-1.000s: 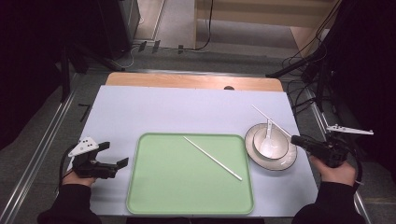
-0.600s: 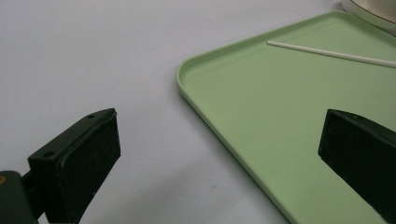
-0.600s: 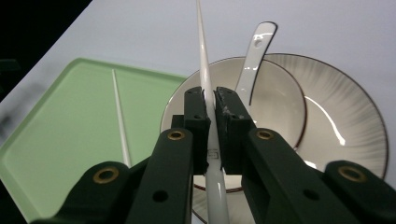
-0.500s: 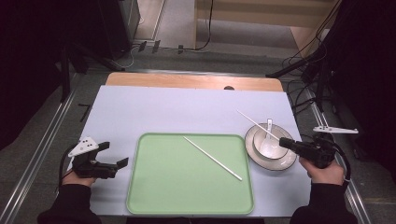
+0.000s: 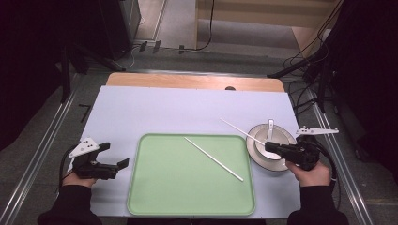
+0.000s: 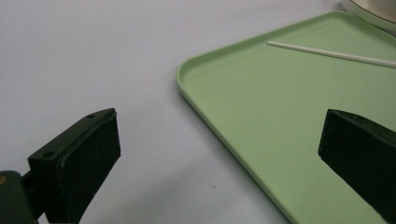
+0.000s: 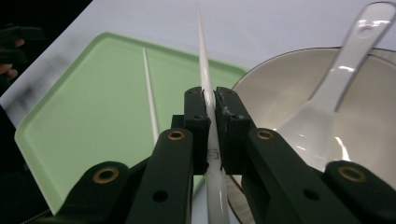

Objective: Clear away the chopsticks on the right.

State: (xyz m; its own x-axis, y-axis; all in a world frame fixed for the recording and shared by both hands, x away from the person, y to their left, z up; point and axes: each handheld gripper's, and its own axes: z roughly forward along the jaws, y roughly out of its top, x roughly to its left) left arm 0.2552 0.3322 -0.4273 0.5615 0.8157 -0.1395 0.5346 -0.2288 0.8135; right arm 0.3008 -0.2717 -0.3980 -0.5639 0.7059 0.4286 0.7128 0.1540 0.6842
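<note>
My right gripper hangs over a white bowl at the table's right, shut on a white chopstick whose free end points up and left past the tray's corner. Seen from the right gripper view, my right gripper pinches that chopstick between its pads. A white spoon lies in the bowl. A second chopstick lies slantwise on the green tray. My left gripper rests open just left of the tray, nothing between its jaws.
The tray sits on a pale sheet that covers most of the table, with a wooden strip at the far edge. Metal rails run along both sides of the table. Cables lie on the floor beyond.
My right gripper has carried its chopstick leftward, from beside the bowl to over it. The left gripper, the tray and its chopstick have stayed put.
</note>
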